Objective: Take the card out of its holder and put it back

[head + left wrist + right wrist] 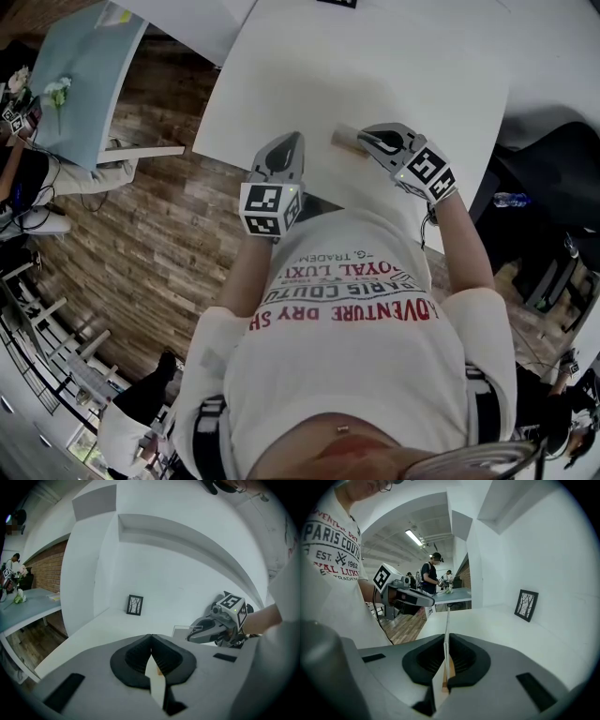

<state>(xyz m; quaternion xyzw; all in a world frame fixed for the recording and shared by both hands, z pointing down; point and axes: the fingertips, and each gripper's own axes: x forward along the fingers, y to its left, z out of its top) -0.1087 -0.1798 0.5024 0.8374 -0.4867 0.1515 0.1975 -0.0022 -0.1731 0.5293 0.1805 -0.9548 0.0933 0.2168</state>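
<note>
Currently: right gripper is clenched on a thin flat panel. In its own view the panel is edge-on and runs straight out from between the pads. I take it to be the card holder with the card inside; no view separates card from sleeve. From the left gripper view the panel looks pale and partly see-through. It sticks out ahead of the right jaws over the white table. Cannot tell whether it rests on the table.

Left gripper: jaws pressed together tip to tip, nothing between them. It sits beside the right gripper, apart from it, both pointing out over the table. The panel's free end lies ahead of the left jaws and off to their right, between the two sets of tips and nearer the right one. No contact.

A small framed picture stands well ahead of both grippers. Not involved.

Judgement on the step in hand: the holder is presented and the card not yet drawn.

Doing it well:
- Part the left jaws before closing the gap to the panel.
- Bring the left pads in flat to the panel's plane. It is thin, and a skewed approach would likely slip off or bend it.
- Pinch only the card's exposed edge. Catching the sleeve too would drag the whole panel.
- Keep the right grip on the sleeve's far end so its pads do not pin the card.
- Pull along the sleeve's length, not across it.
</note>
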